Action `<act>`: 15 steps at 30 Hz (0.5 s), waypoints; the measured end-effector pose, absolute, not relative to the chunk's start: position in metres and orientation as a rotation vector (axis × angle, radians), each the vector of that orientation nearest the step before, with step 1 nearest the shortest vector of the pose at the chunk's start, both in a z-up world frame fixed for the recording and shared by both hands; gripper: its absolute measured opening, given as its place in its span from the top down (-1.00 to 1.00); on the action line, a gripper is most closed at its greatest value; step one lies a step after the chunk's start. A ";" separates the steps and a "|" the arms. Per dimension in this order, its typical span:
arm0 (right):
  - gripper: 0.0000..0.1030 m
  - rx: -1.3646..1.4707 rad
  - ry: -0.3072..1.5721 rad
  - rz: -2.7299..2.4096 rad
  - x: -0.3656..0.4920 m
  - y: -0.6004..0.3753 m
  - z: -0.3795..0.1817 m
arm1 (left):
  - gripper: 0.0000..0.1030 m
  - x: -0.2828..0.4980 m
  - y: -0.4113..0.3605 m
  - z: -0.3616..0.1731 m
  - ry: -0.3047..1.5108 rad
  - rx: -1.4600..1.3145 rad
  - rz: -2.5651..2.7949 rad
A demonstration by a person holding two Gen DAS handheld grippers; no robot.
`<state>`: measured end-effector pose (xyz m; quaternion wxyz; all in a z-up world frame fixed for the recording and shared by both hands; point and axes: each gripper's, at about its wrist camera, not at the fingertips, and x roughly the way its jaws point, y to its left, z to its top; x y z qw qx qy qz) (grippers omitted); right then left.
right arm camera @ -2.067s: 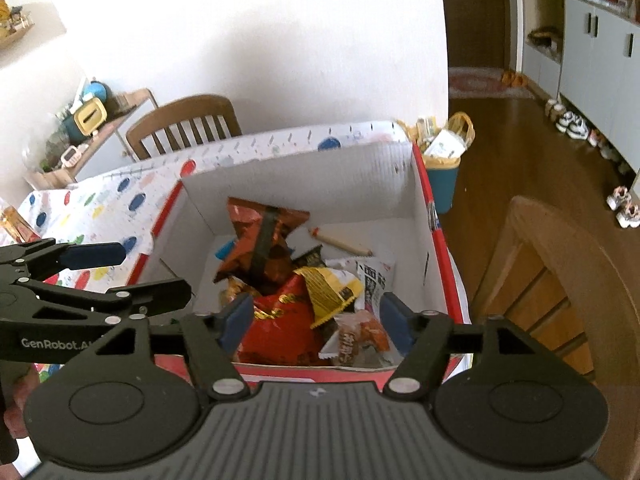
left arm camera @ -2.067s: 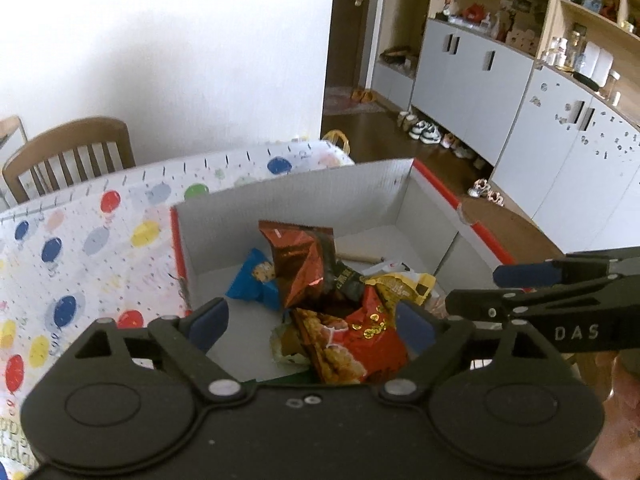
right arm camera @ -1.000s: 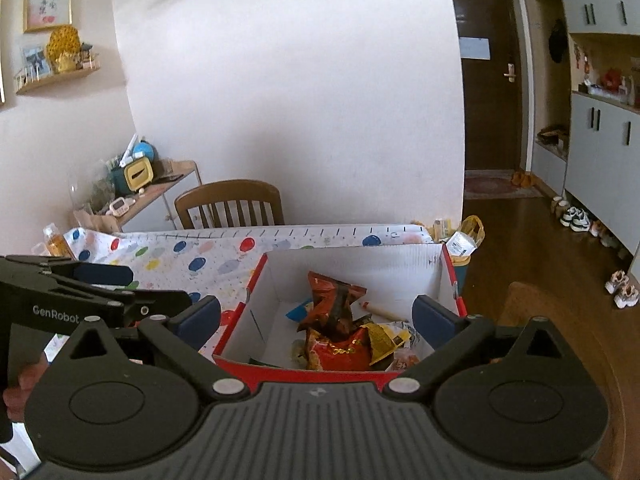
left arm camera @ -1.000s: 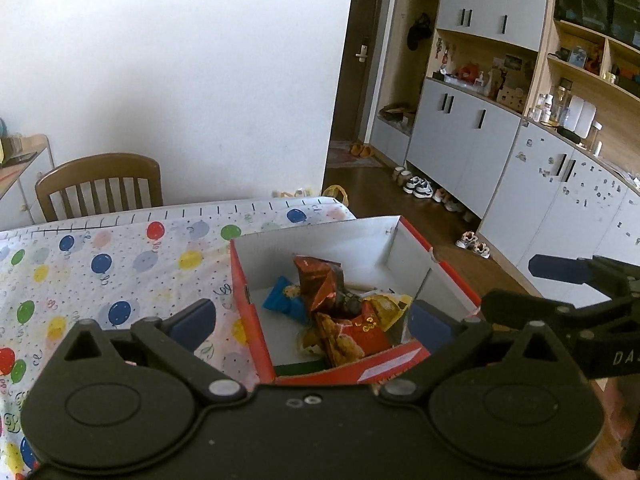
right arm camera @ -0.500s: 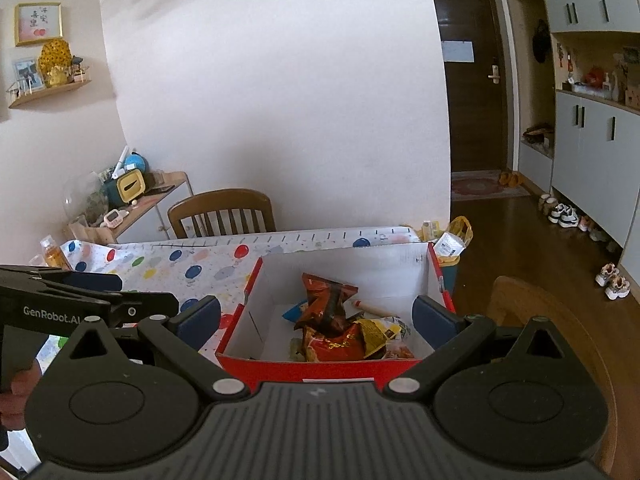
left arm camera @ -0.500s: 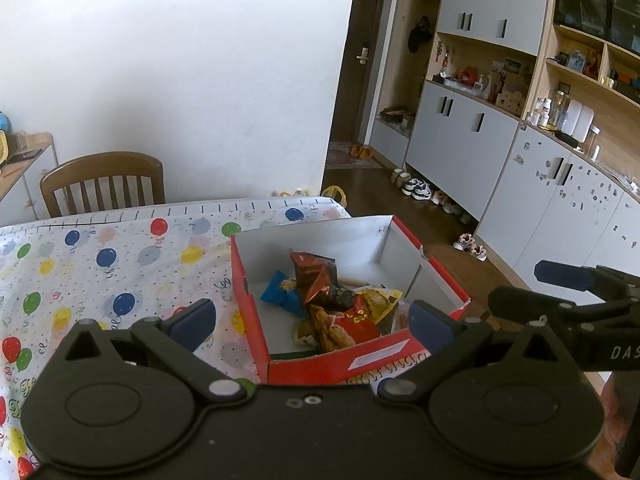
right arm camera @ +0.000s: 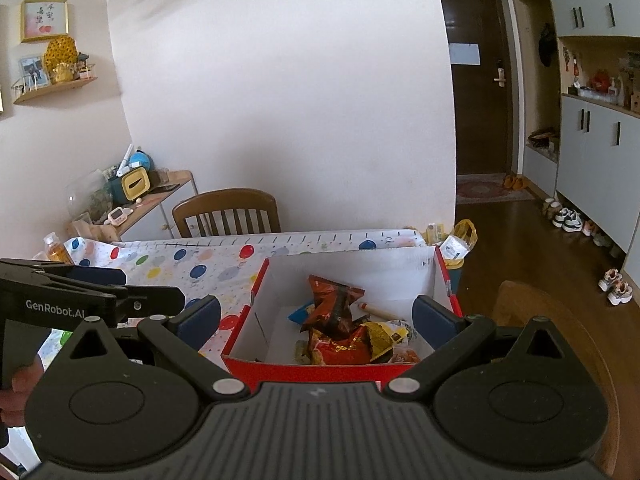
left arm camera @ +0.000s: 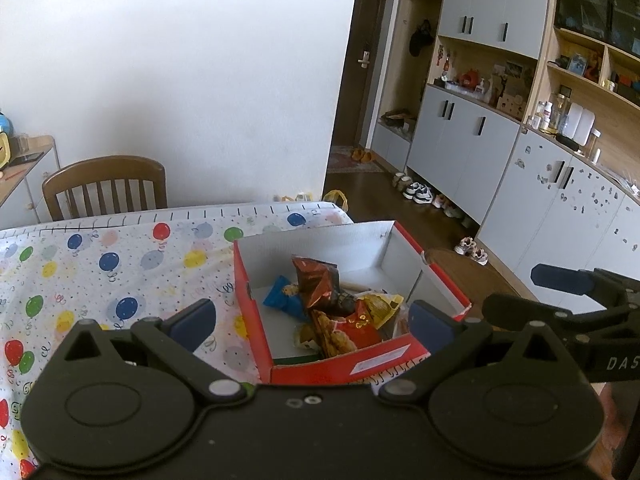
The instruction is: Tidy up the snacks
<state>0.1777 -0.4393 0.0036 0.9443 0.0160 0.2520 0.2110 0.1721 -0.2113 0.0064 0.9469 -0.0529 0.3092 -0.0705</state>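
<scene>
A red cardboard box [left arm camera: 256,316] with white inside walls sits at the right end of the balloon-print table; it also shows in the right wrist view [right arm camera: 244,332]. Inside lie several snack packets: a brown-orange bag [left arm camera: 316,284] [right arm camera: 334,300], a red bag [left arm camera: 356,330] [right arm camera: 340,350], a blue packet [left arm camera: 282,294] and a yellow packet [right arm camera: 386,334]. My left gripper [left arm camera: 310,318] is open and empty, held back above the box's near side. My right gripper [right arm camera: 316,314] is open and empty, also held back from the box.
The balloon tablecloth [left arm camera: 100,264] stretches left of the box. A wooden chair [left arm camera: 106,186] stands behind the table, another chair back [right arm camera: 552,320] at the right. A yellow drink bottle [right arm camera: 56,250] stands at the table's far left. Cabinets and shoes line the right wall.
Both grippers have pulled up and back from the box; the box looks smaller and its whole outline now shows. The snacks inside have not moved.
</scene>
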 end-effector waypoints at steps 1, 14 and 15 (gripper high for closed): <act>-0.99 0.033 0.513 0.429 0.178 -0.439 0.004 | -0.99 0.172 -0.211 0.006 0.630 -0.108 -0.144; -0.99 0.025 0.526 0.425 0.179 -0.438 0.003 | -0.99 0.174 -0.211 0.006 0.634 -0.117 -0.144; -0.99 0.024 0.528 0.424 0.179 -0.438 0.003 | -0.99 0.174 -0.211 0.006 0.636 -0.117 -0.145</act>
